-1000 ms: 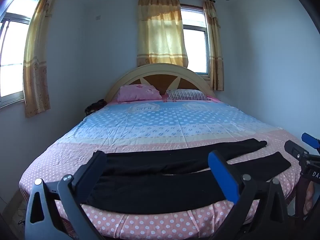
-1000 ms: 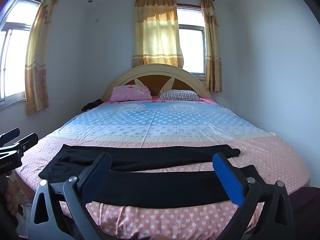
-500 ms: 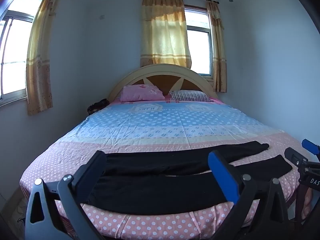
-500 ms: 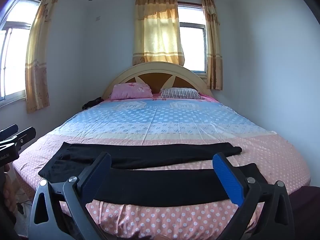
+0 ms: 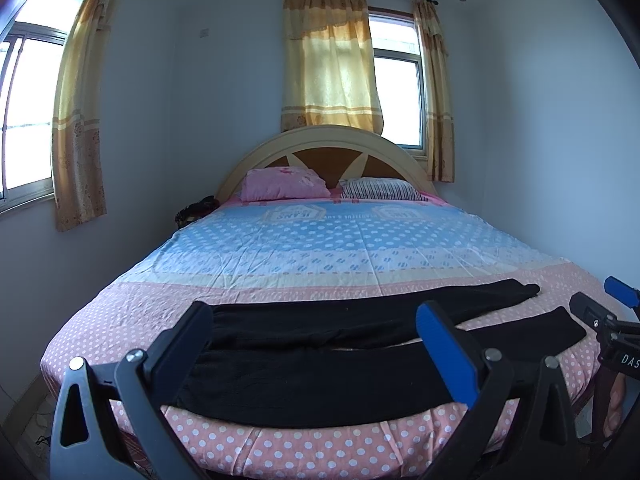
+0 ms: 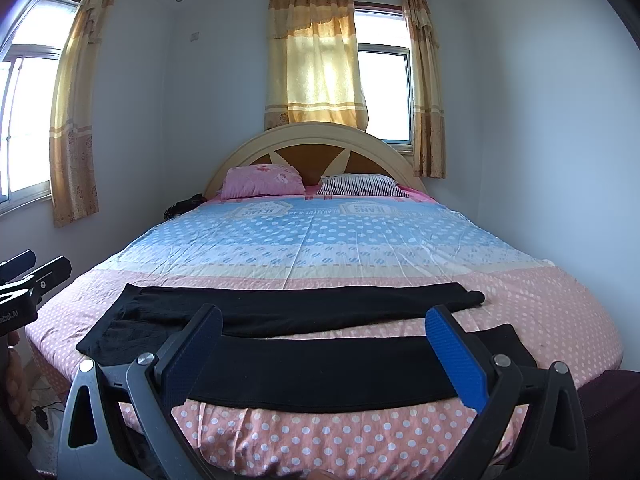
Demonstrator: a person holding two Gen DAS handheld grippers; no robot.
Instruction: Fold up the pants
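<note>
Black pants (image 5: pixel 344 360) were laid unfolded along the bed's (image 5: pixel 280 448) near edge, legs parted. Both tools, left (image 5: pixel 320 344) and right (image 6: pixel 328 348), were held wide open and apart from them.

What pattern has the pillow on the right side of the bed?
Dark and white stripes on the pillow, clearest in the right wrist view.

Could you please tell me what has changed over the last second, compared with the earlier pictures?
Very little. Both views have shifted slightly, so the left gripper and right gripper have drifted a touch, but neither has taken hold of anything; the jaws of both remain wide open above the near edge of the bed. The black pants lie spread flat as before, legs pointing right, unfolded.
</note>
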